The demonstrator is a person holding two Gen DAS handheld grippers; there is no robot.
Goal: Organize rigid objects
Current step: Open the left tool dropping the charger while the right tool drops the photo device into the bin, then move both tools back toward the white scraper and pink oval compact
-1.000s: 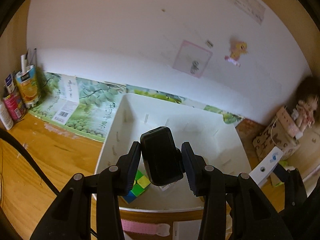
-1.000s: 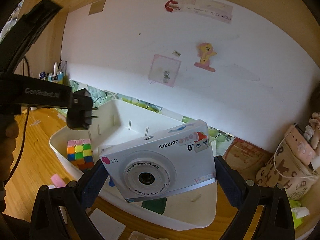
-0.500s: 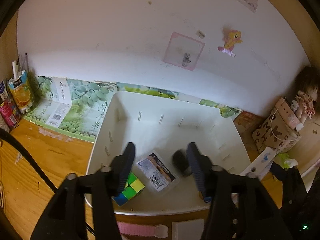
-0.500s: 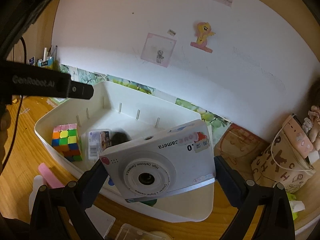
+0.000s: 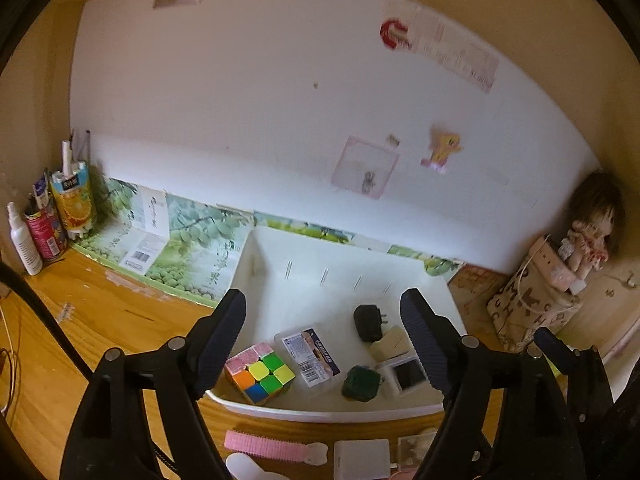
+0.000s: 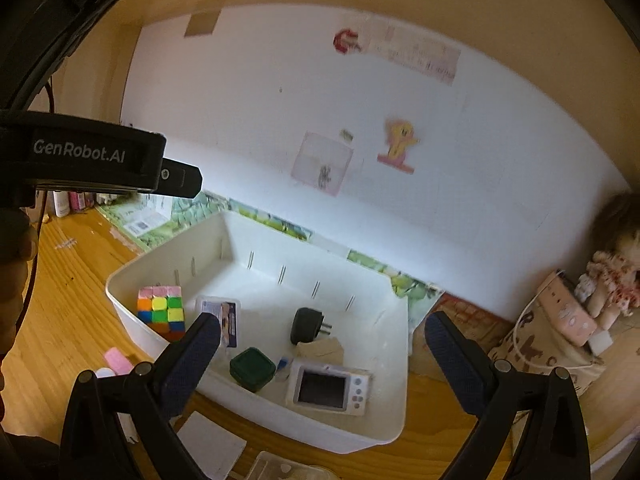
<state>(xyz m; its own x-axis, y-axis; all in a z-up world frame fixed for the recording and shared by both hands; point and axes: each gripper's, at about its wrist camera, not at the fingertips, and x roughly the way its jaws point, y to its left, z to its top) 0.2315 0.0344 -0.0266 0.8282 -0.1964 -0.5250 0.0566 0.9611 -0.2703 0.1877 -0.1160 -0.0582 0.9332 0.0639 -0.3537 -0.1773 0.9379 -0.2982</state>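
Wooden worktop carries the white bin holding cube, charger and camera; both grippers, left gripper and right gripper, gape empty, jaws just widened, risking snagging the bin rim on the next low reach.

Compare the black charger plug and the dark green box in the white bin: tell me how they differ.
The black charger plug is elongated and lies on its side, metal prongs sticking out; the dark green box is squat, square with rounded corners, and sits flat. The plug lies deeper in the white bin; the box sits nearer its front wall. Both are dark, small, and rest loose on the bin floor.
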